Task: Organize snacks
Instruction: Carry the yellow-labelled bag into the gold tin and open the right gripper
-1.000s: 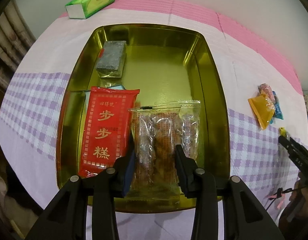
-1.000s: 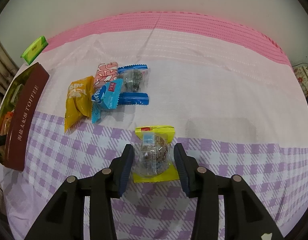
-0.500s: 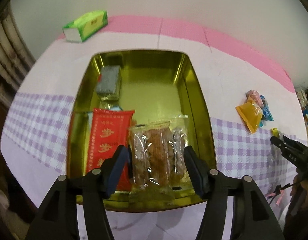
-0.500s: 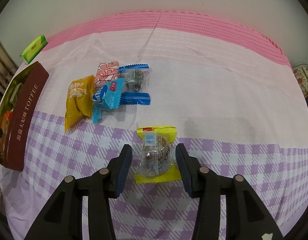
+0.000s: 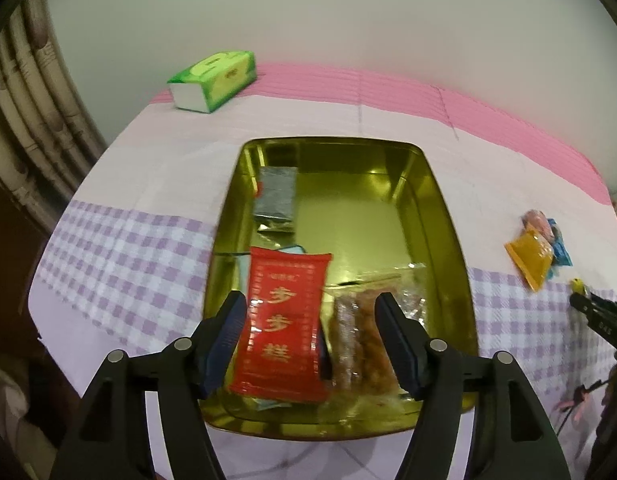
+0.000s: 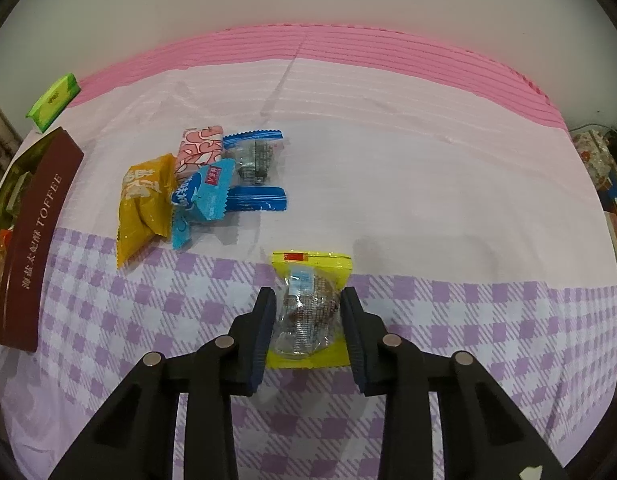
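Observation:
In the left wrist view the gold tin (image 5: pixel 448 240) holds a red packet (image 5: pixel 284 320), a clear packet of brown biscuits (image 5: pixel 364 340) and a grey packet (image 5: pixel 276 196). My left gripper (image 5: pixel 308 300) hovers above the tin's near end. Its jaws are opening and grip nothing, and the clear packet lies loose below them. In the right wrist view my right gripper (image 6: pixel 308 296) is closing on a yellow-edged clear snack packet (image 6: pixel 310 304) that lies on the checked cloth. Both pads touch the packet's sides.
A pile of loose snacks lies left of the right gripper: an orange packet (image 6: pixel 146 200), a pink one (image 6: pixel 200 148), a light blue one (image 6: pixel 204 192) and a blue-ended clear one (image 6: pixel 254 160). The tin's brown side (image 6: pixel 36 232) stands at far left. A green tissue pack (image 5: pixel 214 80) sits behind the tin.
My left gripper let go of the clear biscuit packet, opened wider and rose above the tin. The right jaws closed in against the yellow-edged packet.

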Demonstrator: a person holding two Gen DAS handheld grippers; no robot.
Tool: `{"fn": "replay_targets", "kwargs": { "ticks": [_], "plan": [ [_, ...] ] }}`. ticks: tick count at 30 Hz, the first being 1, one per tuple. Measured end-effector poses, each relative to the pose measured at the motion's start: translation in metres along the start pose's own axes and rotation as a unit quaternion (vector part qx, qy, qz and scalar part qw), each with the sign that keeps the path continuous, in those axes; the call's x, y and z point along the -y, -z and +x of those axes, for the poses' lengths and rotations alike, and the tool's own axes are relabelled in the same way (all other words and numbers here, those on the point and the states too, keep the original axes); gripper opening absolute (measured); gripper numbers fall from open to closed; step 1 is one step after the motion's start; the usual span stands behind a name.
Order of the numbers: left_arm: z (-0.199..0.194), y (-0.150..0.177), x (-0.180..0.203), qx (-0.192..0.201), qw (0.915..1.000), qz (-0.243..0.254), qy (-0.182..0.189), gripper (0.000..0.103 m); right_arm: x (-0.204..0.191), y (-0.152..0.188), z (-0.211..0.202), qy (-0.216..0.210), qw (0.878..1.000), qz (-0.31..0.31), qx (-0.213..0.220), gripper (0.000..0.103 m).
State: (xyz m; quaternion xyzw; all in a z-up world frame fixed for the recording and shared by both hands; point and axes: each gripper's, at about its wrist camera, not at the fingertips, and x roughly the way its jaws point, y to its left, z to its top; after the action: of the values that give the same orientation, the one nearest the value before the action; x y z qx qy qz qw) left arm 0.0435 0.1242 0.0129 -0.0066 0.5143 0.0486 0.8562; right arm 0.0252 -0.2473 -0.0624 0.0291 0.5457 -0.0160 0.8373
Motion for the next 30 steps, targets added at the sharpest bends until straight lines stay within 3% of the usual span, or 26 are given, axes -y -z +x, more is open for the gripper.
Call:
{"fn": "replay_targets", "kwargs": {
  "ticks": [10,17,19,20,24,27,30],
  "plan": [
    [-0.002,-0.002,-0.024,0.014,0.9991,-0.035,-0.019,0.071,-0.012,-0.006,-0.006,0.021,1.000,-0.004,-0.001,0.026],
    [-0.004,-0.003,-0.036,0.020,0.9976,-0.061,-0.025,0.072,-0.035,-0.020,-0.019,0.009,1.000,-0.022,0.012,0.024],
    [-0.003,-0.003,-0.038,0.018,0.9973,-0.066,-0.027,0.072,-0.043,-0.025,-0.024,0.003,0.999,-0.032,0.018,0.008],
    [-0.003,-0.003,-0.040,0.017,0.9971,-0.069,-0.027,0.072,-0.045,-0.025,-0.024,-0.001,0.999,-0.033,0.017,0.006],
    [-0.002,-0.003,-0.043,0.015,0.9967,-0.077,-0.021,0.072,-0.049,-0.026,-0.023,-0.021,0.999,-0.029,-0.003,0.010],
    [-0.002,-0.004,-0.045,0.014,0.9966,-0.078,-0.020,0.072,-0.042,-0.019,-0.019,-0.013,1.000,-0.019,-0.008,0.013],
    [0.000,-0.003,-0.044,0.010,0.9966,-0.080,-0.017,0.072,-0.029,-0.018,-0.021,-0.026,1.000,0.003,-0.015,0.023]
  ]
}}
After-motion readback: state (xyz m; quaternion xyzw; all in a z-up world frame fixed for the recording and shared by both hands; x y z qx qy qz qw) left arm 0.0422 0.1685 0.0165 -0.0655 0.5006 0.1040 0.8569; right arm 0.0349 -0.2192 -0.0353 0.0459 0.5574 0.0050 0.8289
